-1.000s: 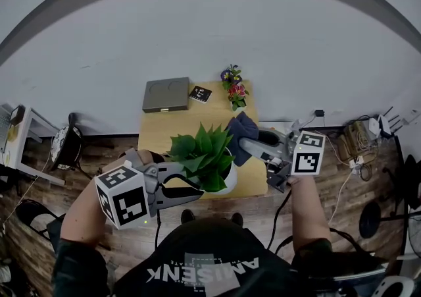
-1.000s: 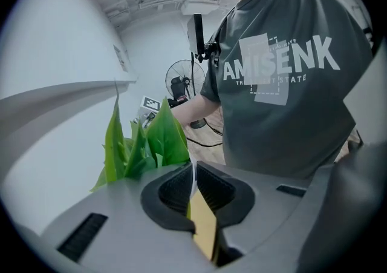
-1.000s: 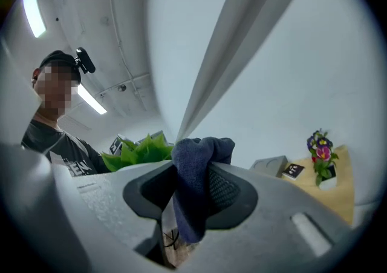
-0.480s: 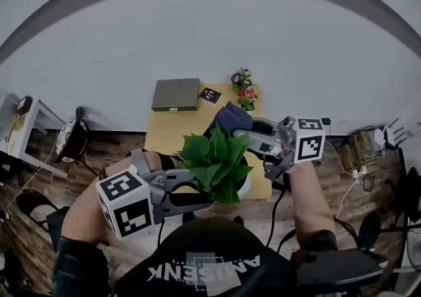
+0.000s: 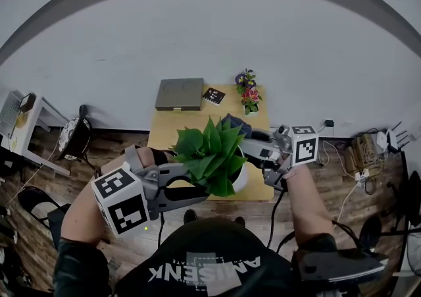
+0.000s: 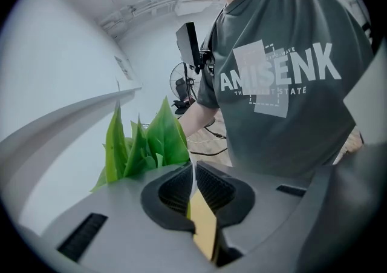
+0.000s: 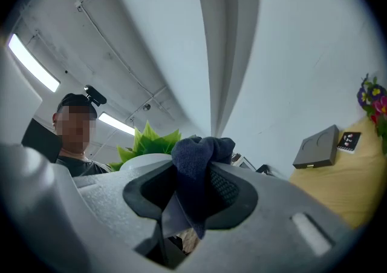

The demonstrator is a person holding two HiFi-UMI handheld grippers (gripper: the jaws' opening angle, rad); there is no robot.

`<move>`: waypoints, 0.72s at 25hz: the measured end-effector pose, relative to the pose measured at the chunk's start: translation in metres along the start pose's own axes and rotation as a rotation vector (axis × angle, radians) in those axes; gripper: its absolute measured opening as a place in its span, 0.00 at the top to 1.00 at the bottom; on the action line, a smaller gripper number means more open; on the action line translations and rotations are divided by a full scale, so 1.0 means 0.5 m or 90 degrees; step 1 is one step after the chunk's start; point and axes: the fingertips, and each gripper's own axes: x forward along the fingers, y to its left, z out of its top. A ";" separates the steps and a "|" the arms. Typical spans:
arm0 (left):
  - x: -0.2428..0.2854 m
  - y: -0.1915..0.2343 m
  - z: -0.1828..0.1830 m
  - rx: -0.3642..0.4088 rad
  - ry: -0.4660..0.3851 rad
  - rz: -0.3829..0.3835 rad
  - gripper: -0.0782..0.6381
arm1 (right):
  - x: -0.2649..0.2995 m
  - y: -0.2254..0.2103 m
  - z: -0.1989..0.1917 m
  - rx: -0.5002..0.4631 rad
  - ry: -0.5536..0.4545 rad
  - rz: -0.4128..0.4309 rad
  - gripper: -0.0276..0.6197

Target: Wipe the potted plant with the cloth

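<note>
I have the potted plant (image 5: 210,156) in the middle of the head view, between my two grippers, over the front right part of the light wooden table (image 5: 162,141); whether its white pot (image 5: 241,177) stands on the wood or hangs clear of it I cannot tell. The green leaves fan up and out and cover most of the pot.

My left gripper (image 5: 195,191) reaches in from the left under the leaves, pointing down and towards the pot; in the left gripper view its pads are pressed almost together on a thin pale edge, which I take for the pot's rim, with leaves showing just beyond the left jaw and the yellow table top through the slit below.

My right gripper (image 5: 248,141) comes in from the right, behind the plant; its jaws are clamped on the cloth (image 7: 199,152), a dark blue wad that bulges up out of the pads and hangs a little below them. In the head view the cloth sits at the back right of the foliage, touching or just beside the rear leaves; in the right gripper view the leaves and the pot's pale curve show just to the left of the cloth.

At the far side of the table lie a flat grey box (image 5: 179,94), a small dark card (image 5: 212,96) beside it, and a bunch of flowers (image 5: 248,91) at the right corner; all are well apart from the plant.
</note>
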 end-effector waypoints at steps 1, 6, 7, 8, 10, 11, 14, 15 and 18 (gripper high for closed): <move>-0.001 0.000 0.000 0.001 0.000 0.002 0.86 | -0.004 -0.005 -0.007 0.006 -0.001 -0.003 0.75; -0.014 0.003 -0.002 -0.009 -0.016 0.011 0.86 | -0.028 -0.021 -0.045 0.035 -0.009 -0.019 0.75; -0.014 0.003 -0.003 -0.011 -0.018 0.012 0.86 | -0.035 -0.022 -0.052 0.040 -0.011 -0.022 0.75; -0.014 0.004 -0.003 -0.013 -0.018 0.012 0.86 | -0.042 -0.023 -0.057 0.045 -0.013 -0.025 0.75; -0.013 0.006 -0.007 -0.016 -0.017 0.009 0.86 | -0.055 -0.027 -0.067 0.056 -0.020 -0.032 0.75; -0.012 0.007 -0.009 -0.018 -0.016 0.007 0.86 | -0.061 -0.029 -0.072 0.061 -0.023 -0.037 0.75; -0.007 0.006 -0.014 -0.023 -0.014 0.003 0.86 | -0.080 -0.035 -0.096 0.066 -0.021 -0.056 0.75; -0.005 0.004 -0.015 -0.024 -0.013 0.002 0.86 | -0.087 -0.035 -0.103 0.065 -0.019 -0.062 0.75; -0.003 0.001 -0.017 -0.030 -0.014 0.000 0.86 | -0.113 -0.034 -0.105 0.059 -0.027 -0.080 0.75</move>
